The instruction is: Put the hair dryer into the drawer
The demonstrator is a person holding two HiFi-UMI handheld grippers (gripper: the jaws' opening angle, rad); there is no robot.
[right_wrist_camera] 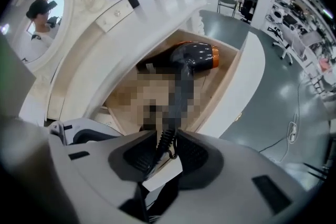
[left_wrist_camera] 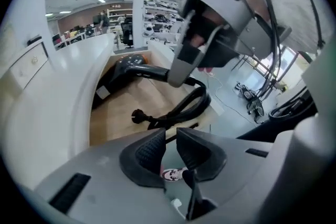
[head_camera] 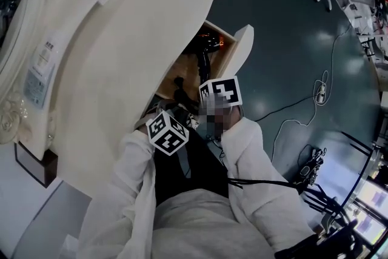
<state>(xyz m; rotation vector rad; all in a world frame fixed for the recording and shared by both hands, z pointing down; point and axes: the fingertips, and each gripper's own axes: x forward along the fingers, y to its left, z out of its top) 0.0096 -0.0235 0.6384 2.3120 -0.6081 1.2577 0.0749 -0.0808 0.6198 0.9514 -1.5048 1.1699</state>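
The black hair dryer point(right_wrist_camera: 197, 57) with an orange end lies in the open wooden drawer point(right_wrist_camera: 247, 76) of the white dressing table; it also shows in the head view point(head_camera: 205, 48) and the left gripper view point(left_wrist_camera: 131, 63). Its black cord point(left_wrist_camera: 189, 105) and plug point(left_wrist_camera: 137, 114) lie looped on the drawer floor. My right gripper point(right_wrist_camera: 167, 141) hangs over the drawer's near end, shut on the ribbed part of the cord. My left gripper point(left_wrist_camera: 170, 139) is beside it over the drawer's near edge, its jaws a narrow gap apart with nothing between them.
The white tabletop point(head_camera: 121, 70) overhangs the drawer on the left. An ornate mirror point(right_wrist_camera: 68, 2) and a small upper drawer point(right_wrist_camera: 118, 10) stand behind. Cables point(head_camera: 303, 112) trail over the dark floor at right, where office chairs point(right_wrist_camera: 247, 0) stand further off.
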